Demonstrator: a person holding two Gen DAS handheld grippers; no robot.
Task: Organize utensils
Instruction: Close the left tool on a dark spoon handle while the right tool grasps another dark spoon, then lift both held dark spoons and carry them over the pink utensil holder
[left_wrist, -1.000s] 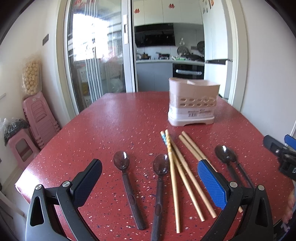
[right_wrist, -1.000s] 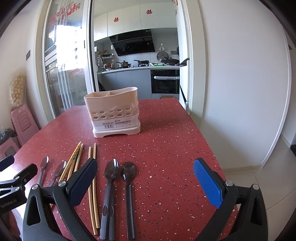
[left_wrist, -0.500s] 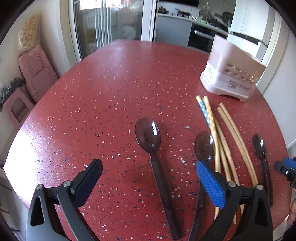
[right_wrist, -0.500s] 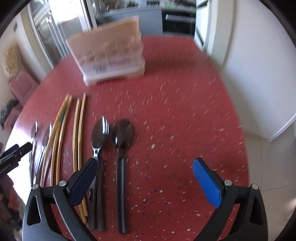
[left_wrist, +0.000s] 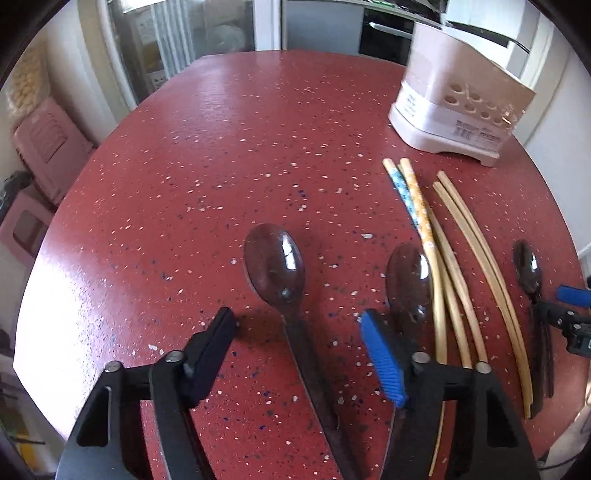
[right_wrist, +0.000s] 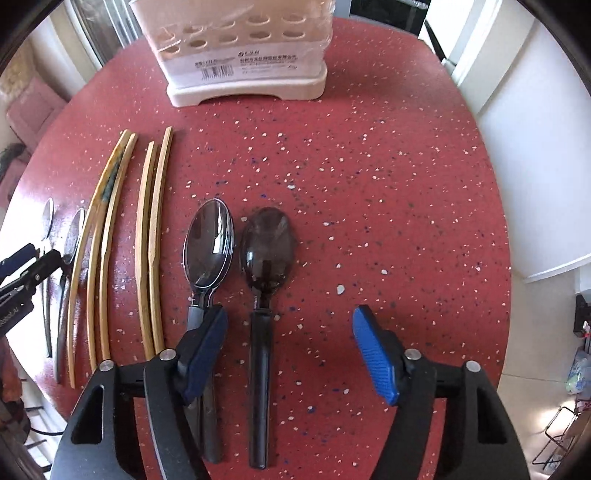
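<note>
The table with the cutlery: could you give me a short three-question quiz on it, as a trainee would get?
1. True or false: the holder lies tipped on its side.
2. On the table, what lies between the spoons at the left and those at the right?
3. What is between the fingers of the left gripper? A: a spoon. B: a fork. C: nothing.

Key
1. False. It stands upright.
2. The chopsticks.
3. A. The handle runs between the fingers. The jaws are closing but are not yet pressing on it.
</note>
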